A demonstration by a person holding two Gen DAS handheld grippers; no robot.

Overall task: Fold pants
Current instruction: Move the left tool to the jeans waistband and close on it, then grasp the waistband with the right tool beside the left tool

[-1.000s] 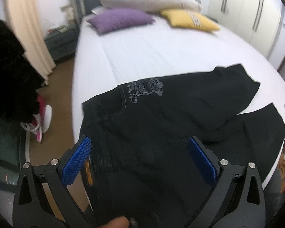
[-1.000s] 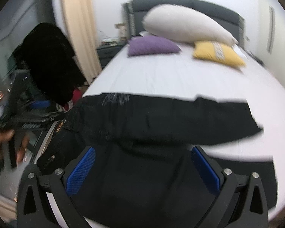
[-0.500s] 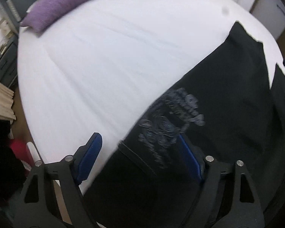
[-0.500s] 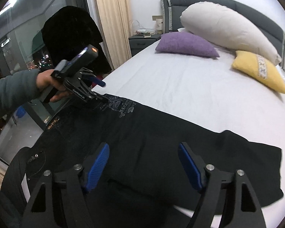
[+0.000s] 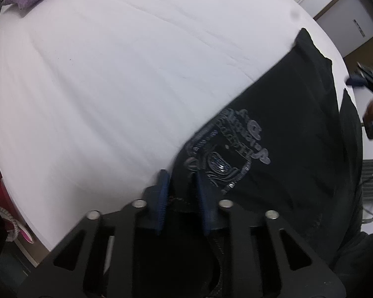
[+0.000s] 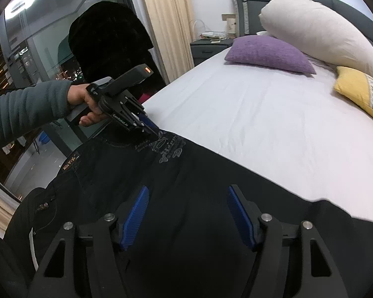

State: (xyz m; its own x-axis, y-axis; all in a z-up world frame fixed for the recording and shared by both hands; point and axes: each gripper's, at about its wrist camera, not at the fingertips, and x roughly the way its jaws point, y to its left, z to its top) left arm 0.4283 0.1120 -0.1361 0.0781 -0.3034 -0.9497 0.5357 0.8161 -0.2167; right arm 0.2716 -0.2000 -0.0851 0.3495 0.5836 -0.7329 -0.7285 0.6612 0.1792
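The black pants (image 6: 191,173) lie spread on the white sheet of the bed (image 5: 112,74), near its foot edge, with one leg reaching far across the mattress. A grey printed emblem (image 5: 231,146) shows on the cloth close to the waist corner.

The left tool (image 5: 180,186) has just been closing, and its blue pads now pinch the edge of the pants beside this emblem; a fold of black cloth is clearly between them. In the right wrist view the same tool (image 6: 150,126) is held by a hand (image 6: 87,104) in a grey sleeve, and its tips press on the pants at the bed's side.

The right tool (image 6: 187,213) has also been closing a little, but its jaws stand well apart above the middle of the pants, and the pads grip nothing.

A purple pillow (image 6: 268,53), a yellow pillow (image 6: 360,92) and a long white pillow (image 6: 318,32) rest at the head of the bed.
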